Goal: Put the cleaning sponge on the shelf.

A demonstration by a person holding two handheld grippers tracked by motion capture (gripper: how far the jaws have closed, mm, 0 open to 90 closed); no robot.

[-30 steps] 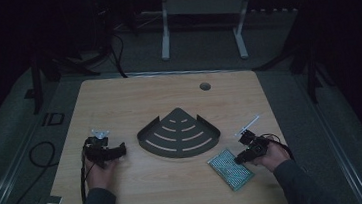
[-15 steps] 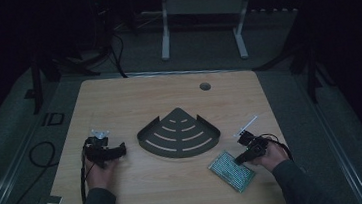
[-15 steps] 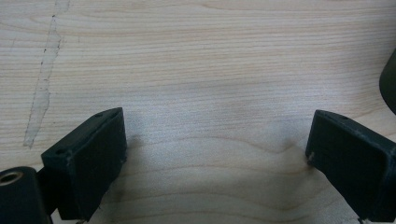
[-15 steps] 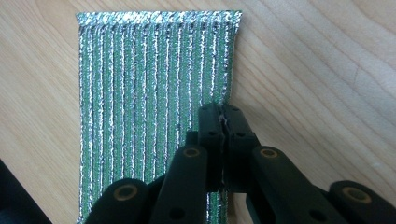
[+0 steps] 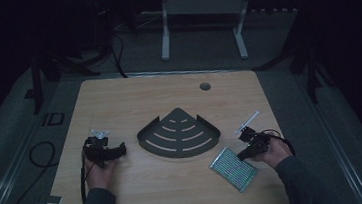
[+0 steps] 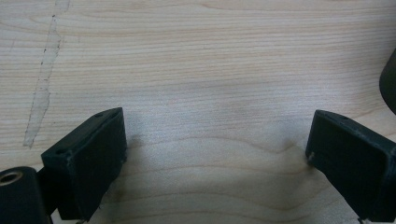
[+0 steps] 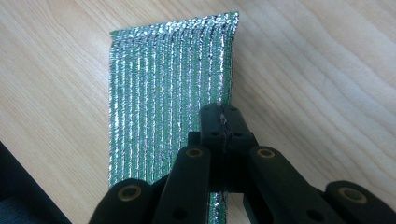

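My right gripper [image 7: 223, 122] has its jaws pressed together on the near right edge of the foil sheet [image 7: 168, 88]; the sheet lies flat on the table [image 5: 177, 192] at about 4 o'clock from the dark tray [image 5: 178, 135], near the front edge. The bite is thin, taken at the rim only. Risk, as I judge it: on a lift the crinkled foil could tear or slide out of the jaws, and a drag instead of a lift could crease it.

My left gripper [image 6: 215, 154] rests at 9 o'clock of the tray, jaws spread wide over bare wood, holding nothing. The tray edge sits just off one jaw; a careless sweep could knock it.

Tray is at centre, empty, well apart from the sheet.
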